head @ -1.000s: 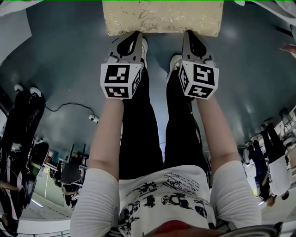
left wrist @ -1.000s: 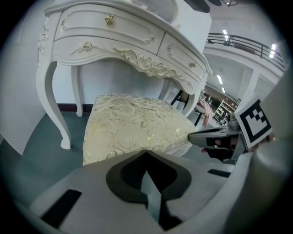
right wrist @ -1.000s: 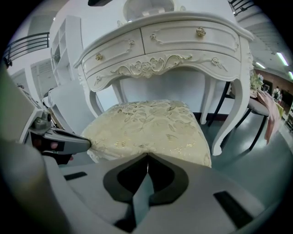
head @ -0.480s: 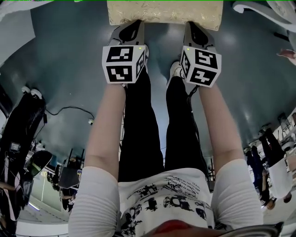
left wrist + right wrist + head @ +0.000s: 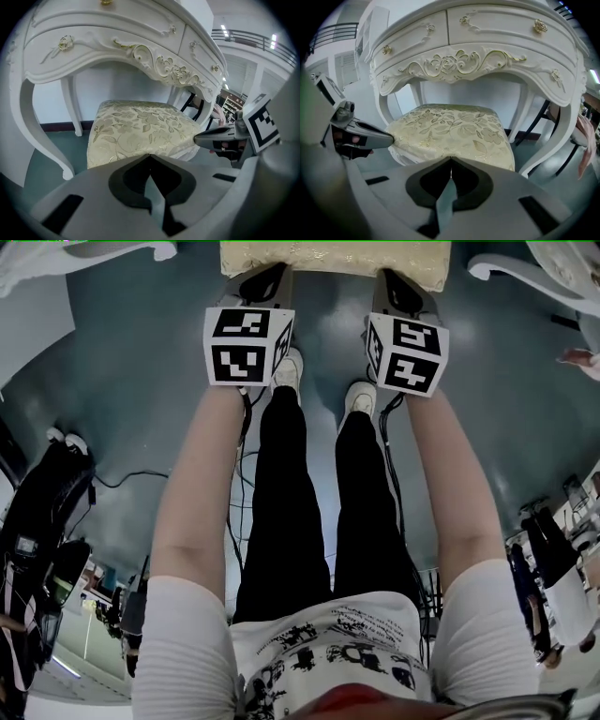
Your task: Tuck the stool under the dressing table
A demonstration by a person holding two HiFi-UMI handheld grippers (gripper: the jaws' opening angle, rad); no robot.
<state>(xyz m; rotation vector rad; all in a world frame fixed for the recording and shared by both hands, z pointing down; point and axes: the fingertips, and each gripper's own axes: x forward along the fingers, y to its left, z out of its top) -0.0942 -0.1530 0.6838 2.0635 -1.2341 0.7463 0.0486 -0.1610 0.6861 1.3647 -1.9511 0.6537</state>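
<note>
The stool's gold floral cushion point(image 5: 328, 257) lies at the top edge of the head view, partly cut off. My left gripper point(image 5: 273, 269) and right gripper point(image 5: 389, 276) are both shut, tips against the cushion's near edge, holding nothing. In the left gripper view, the cushion point(image 5: 140, 129) sits partly under the white carved dressing table point(image 5: 117, 47), beyond my shut left gripper point(image 5: 150, 154). The right gripper view has the cushion point(image 5: 454, 129) below the table's drawers point(image 5: 473, 61), with my right gripper point(image 5: 451, 159) shut in front of it.
The table's curved white legs point(image 5: 40, 140) point(image 5: 555, 140) flank the stool. A black chair leg point(image 5: 576, 140) stands to the right. Cables point(image 5: 141, 474) and black gear point(image 5: 42, 493) lie on the dark floor at left. The person's shoes point(image 5: 286, 371) stand behind the grippers.
Both grippers have moved forward with the stool, which now shows less at the top of the head view. The person's arms are stretched further and both shoes have come into view.
</note>
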